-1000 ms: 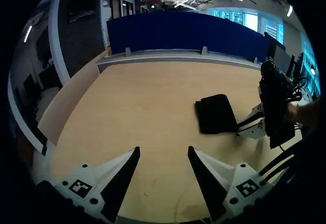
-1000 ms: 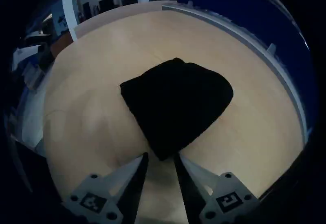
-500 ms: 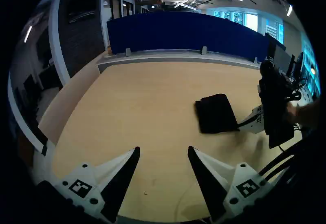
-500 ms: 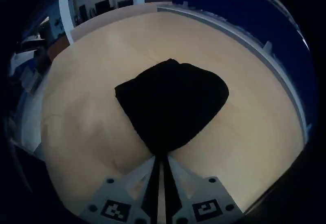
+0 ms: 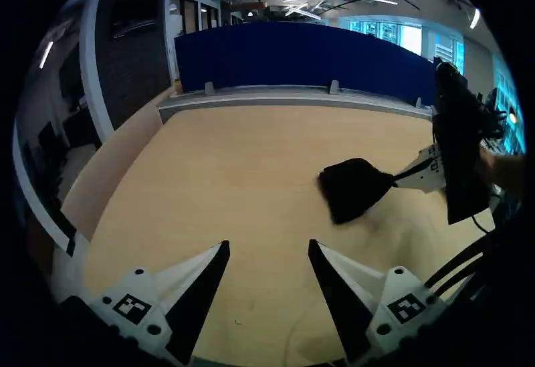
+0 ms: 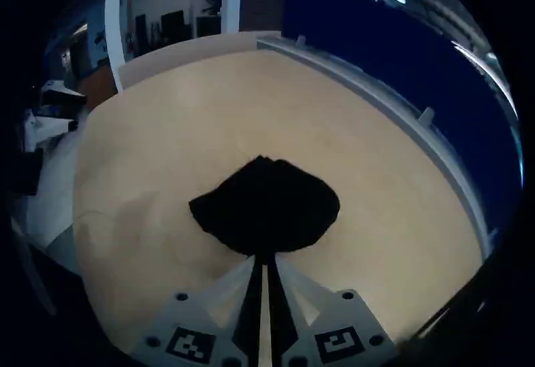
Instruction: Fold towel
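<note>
Right gripper (image 6: pixel 265 260) is pinching the near edge of the black towel (image 6: pixel 264 206), fingers nearly together; the cloth is sitting bunched over the wooden table (image 6: pixel 154 146). Left gripper (image 5: pixel 267 243) is hovering wide open, well apart.

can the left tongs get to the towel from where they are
Probably yes: the left tongs are open, and just bare table lies between them and the towel. The right tongs grip its edge from the far side.

Towel (image 6: pixel 264 213): plain black.
Table (image 5: pixel 221 166): pale tan wood.
Partition (image 5: pixel 301 53), ahead of left gripper (image 5: pixel 267 242): deep blue.
Left gripper and right gripper (image 6: pixel 265 260): white, black inner finger faces, black-and-white square markers.
</note>
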`<state>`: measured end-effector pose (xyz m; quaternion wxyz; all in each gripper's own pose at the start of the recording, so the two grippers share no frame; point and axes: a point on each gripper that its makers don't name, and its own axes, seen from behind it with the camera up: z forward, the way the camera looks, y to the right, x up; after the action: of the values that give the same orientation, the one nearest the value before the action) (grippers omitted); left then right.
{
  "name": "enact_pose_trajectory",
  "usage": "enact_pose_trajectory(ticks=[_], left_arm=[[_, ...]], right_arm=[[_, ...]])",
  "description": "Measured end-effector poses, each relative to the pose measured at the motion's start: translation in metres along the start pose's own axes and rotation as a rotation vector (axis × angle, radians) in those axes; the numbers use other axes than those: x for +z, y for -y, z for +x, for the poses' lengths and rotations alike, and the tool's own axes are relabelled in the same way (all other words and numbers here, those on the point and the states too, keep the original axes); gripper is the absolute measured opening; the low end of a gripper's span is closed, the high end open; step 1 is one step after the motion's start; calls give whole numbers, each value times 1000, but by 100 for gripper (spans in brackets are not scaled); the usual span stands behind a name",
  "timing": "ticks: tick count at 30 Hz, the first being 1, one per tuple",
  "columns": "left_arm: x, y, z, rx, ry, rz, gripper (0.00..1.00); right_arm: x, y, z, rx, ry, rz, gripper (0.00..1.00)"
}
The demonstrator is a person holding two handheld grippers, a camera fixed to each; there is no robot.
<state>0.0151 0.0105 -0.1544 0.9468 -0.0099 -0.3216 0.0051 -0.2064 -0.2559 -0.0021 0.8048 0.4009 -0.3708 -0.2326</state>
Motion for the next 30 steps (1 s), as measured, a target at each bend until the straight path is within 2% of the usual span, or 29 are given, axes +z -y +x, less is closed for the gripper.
enact_pose_trajectory(ticks=[6,12,17,23,30], left_arm=[[1,0,13,7,-28,-10,87],[2,-2,24,17,-51,-21,87],[3,-6,29,20,-61,-35,87],[5,-11,34,24,-69,-52,87],[9,-17,39,20,-71,-69,87]], right_arm=[[-30,-16,55,-47,-77,-35,5],[-60,-32,91,-78,-129,-71,5],[-77,-42,98,-74,-138,-88,5],[-94,-58,92,-43,-138,-110,5],[-127,-88,83,-18,-147,-153,5]])
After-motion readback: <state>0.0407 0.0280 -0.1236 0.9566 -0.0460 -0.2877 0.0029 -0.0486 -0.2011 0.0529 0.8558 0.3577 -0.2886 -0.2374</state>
